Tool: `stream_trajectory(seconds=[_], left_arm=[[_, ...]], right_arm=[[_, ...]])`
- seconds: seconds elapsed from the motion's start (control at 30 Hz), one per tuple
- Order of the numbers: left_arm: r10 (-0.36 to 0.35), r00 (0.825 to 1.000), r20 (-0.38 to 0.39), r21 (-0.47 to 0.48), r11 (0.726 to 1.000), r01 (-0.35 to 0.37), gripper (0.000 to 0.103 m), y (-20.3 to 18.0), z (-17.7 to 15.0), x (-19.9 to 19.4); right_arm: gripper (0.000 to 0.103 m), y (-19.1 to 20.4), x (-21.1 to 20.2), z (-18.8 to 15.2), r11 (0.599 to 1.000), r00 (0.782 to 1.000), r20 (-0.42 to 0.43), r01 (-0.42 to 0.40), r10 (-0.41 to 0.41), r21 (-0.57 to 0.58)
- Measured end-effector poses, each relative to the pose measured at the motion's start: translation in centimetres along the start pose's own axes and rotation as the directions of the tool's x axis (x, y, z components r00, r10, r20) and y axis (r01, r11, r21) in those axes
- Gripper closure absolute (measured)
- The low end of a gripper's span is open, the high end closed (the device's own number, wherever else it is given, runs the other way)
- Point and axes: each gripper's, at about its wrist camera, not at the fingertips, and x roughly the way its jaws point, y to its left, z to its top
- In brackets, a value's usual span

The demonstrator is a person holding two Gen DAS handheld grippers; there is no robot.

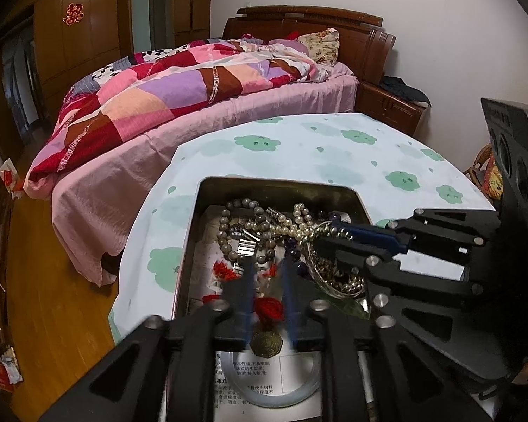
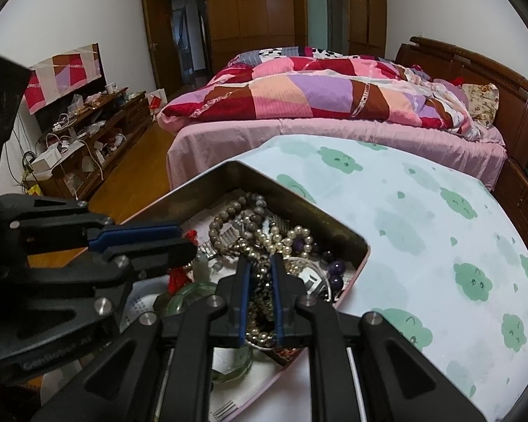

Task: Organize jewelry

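Bedroom table point(image 1: 334, 147) carries the metal tin point(image 1: 207, 232) of tangled jewelry. Right gripper point(image 2: 262, 274) pinches a silver bead chain point(image 2: 260, 334), apparently to separate it. Left gripper point(image 1: 267, 281) stands narrowly parted above red tassels point(image 1: 269, 307), gripping nothing.

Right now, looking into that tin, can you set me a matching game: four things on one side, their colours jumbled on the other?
Things:
1. pearl strand
2. round-bead bracelet
3. knotted tassel
4. clouds on the tablecloth

Colours:
a. red
b. green
c. white
d. grey

Pairs: 1-c, 2-d, 3-a, 4-b.
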Motion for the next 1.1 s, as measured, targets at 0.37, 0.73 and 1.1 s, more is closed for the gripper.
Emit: stream_trajectory(seconds=[0.37,0.73,1.1], left_arm=[[0.089,0.994,0.069,-0.038,0.996,-0.086,0.037,-0.2,-0.8,-3.5],[0.091,0.986,0.136,-0.058,0.995,-0.084,0.033,-0.8,-1.8,-8.1],[0.091,0.984,0.153,-0.042,0.995,-0.086,0.033,-1.4,-1.5,-9.0]], right_arm=[[0.044,-1.2,-2.3,-0.8,0.999,0.999,0.012,0.030,-0.031,0.045],[0.036,-0.3,-6.5,-1.2,0.996,0.995,0.083,0.056,-0.062,0.072],[0.035,-0.2,-7.8,-1.1,0.993,0.989,0.120,0.080,-0.090,0.081]])
